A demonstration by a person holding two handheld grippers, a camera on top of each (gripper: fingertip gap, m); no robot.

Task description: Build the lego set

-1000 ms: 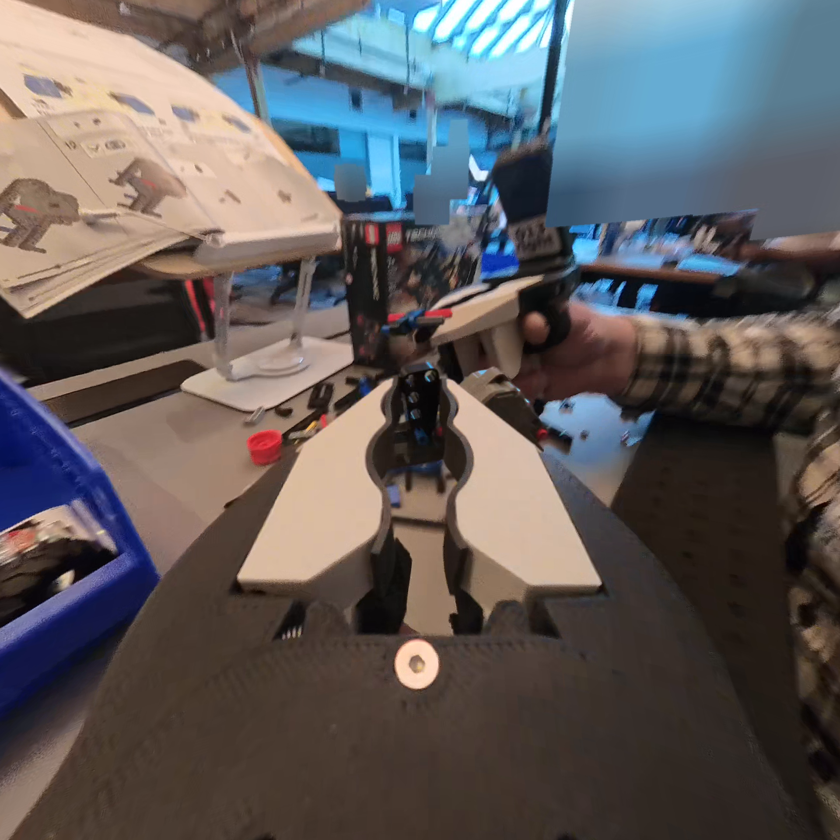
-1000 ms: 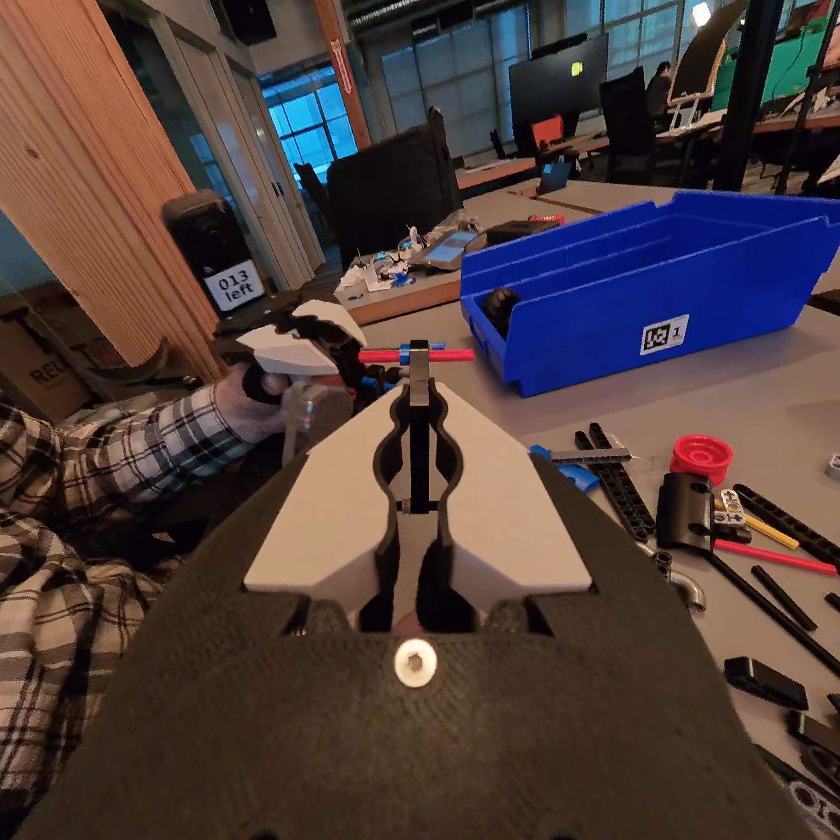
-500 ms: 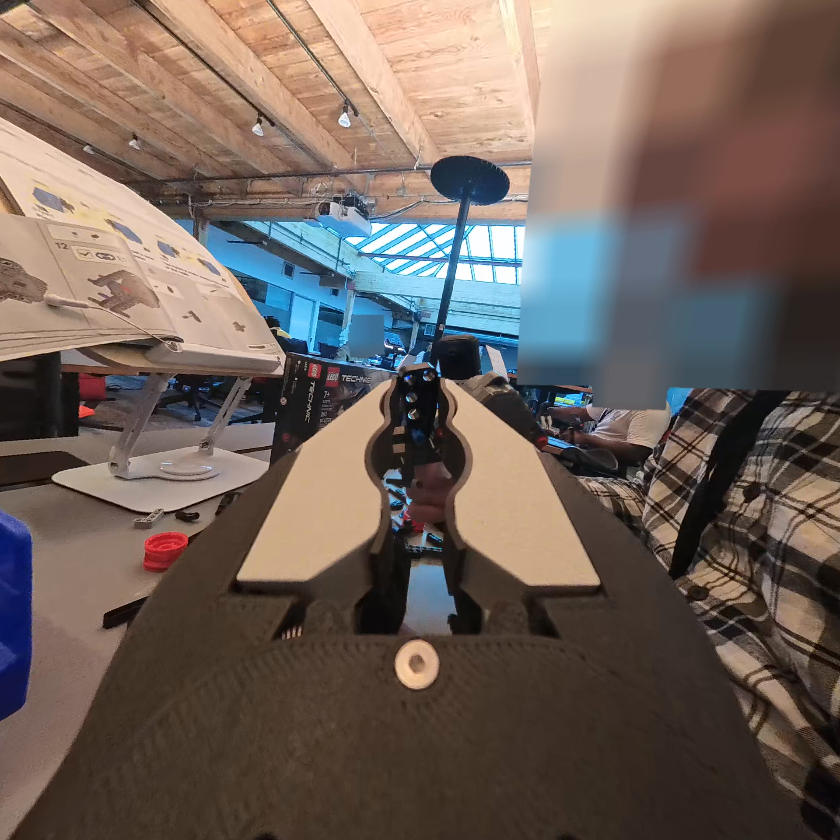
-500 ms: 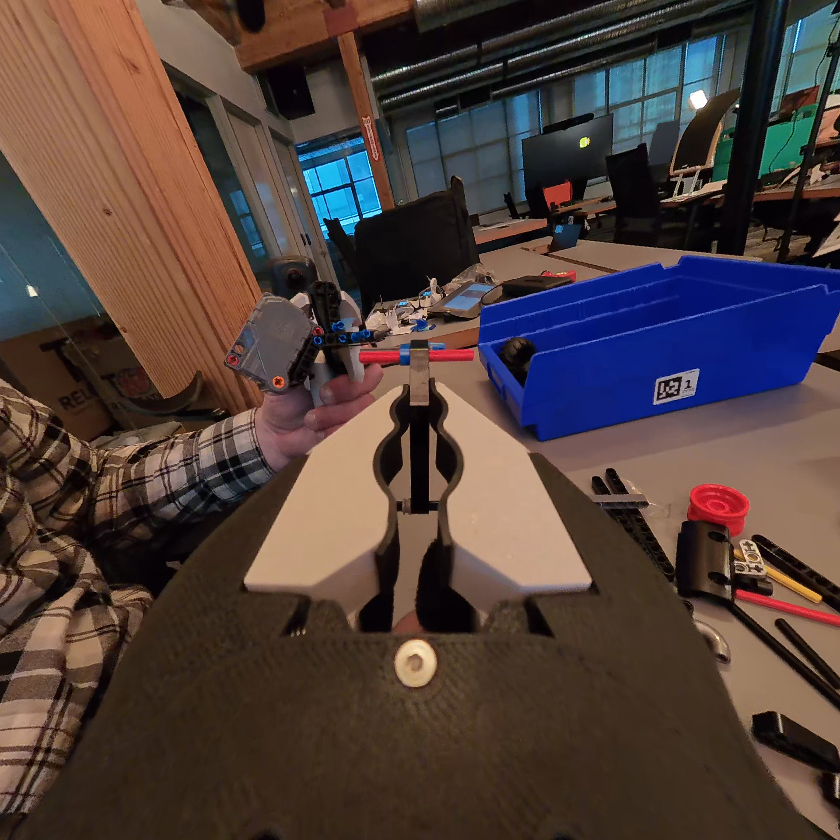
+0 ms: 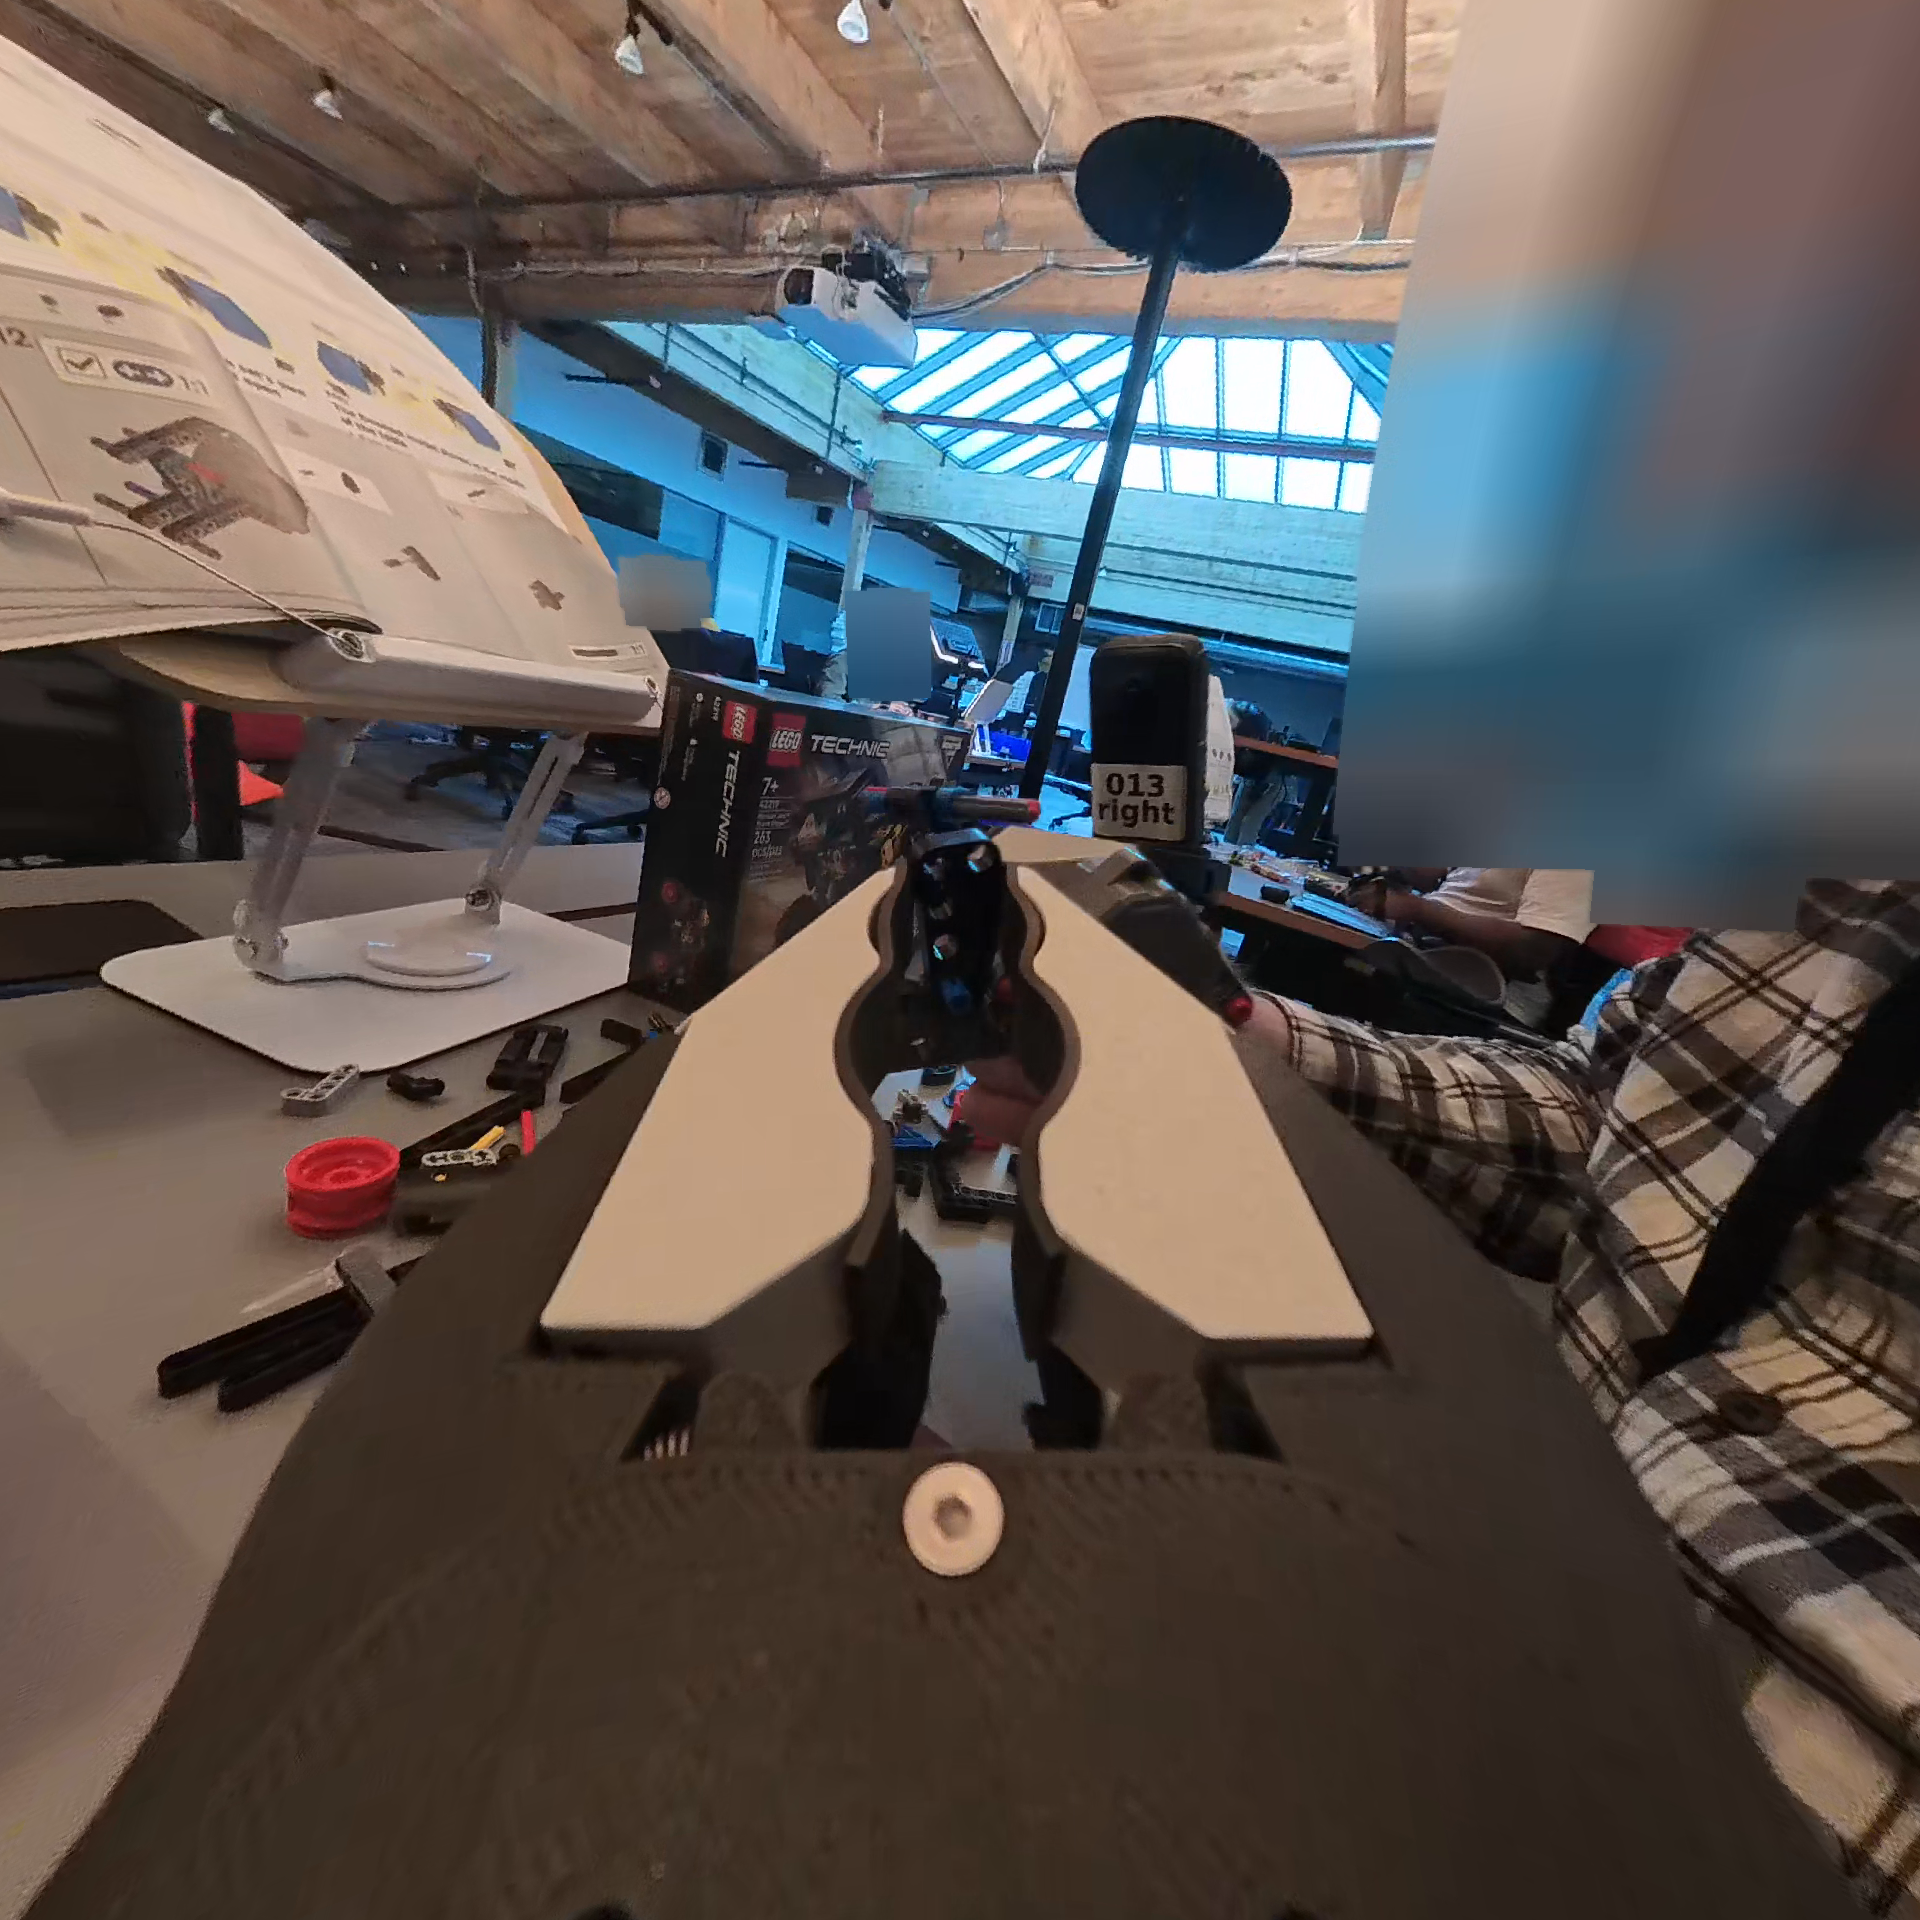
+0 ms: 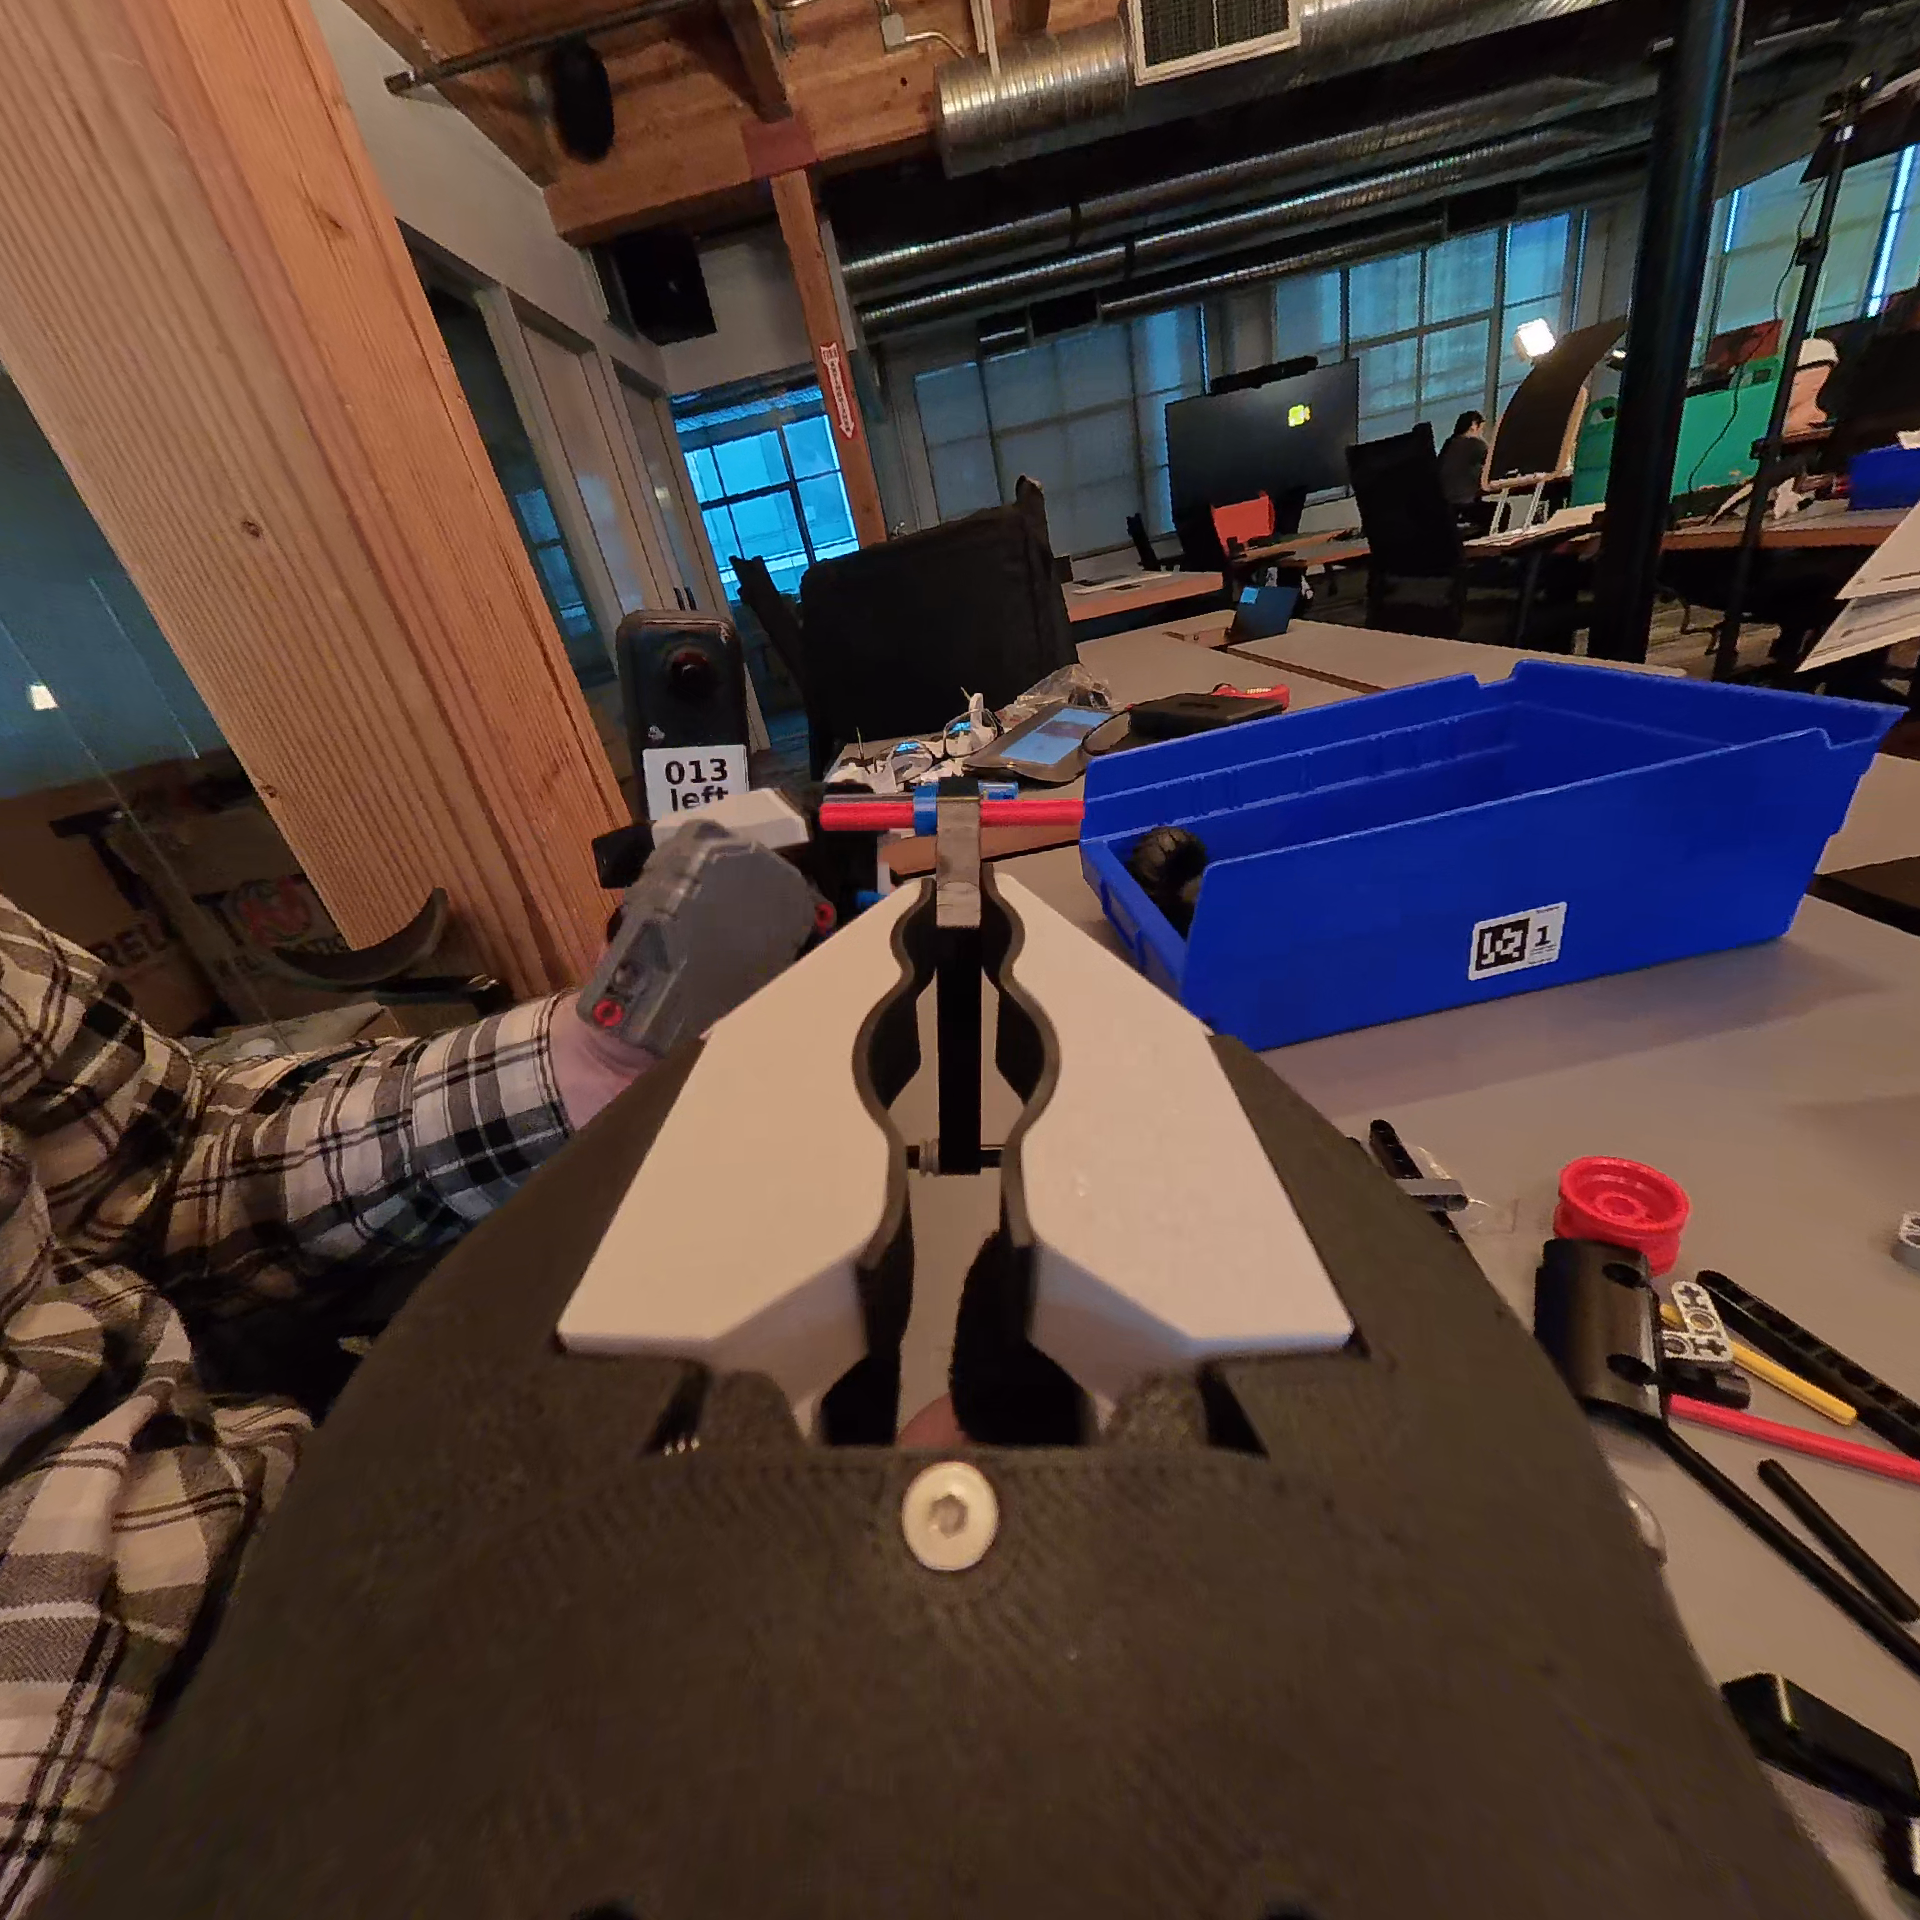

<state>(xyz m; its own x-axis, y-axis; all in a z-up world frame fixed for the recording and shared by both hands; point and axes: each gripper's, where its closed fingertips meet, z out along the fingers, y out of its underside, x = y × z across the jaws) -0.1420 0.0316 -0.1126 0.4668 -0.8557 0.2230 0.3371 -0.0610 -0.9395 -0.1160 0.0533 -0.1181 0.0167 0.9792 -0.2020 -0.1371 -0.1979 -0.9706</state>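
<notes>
While the blue bin [image 6: 1455, 831] sits toward the desk's [image 6: 1558, 1081] far edge, both grippers hang raised over the near edge. Left gripper [image 5: 956, 883] clenched on a black pinned assembly [image 5: 951, 935]. Right gripper [image 6: 958, 894] clenched on a black beam [image 6: 957, 1039] carrying a red axle [image 6: 1023, 812]. Red wheel [image 6: 1621, 1210] lies among loose parts.

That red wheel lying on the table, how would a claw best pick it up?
The red wheel lies flat, hub up, apart from the black beams. I'd come straight down from above and pinch across its round outer rim; its sides look free, though the near black part sits close.
</notes>
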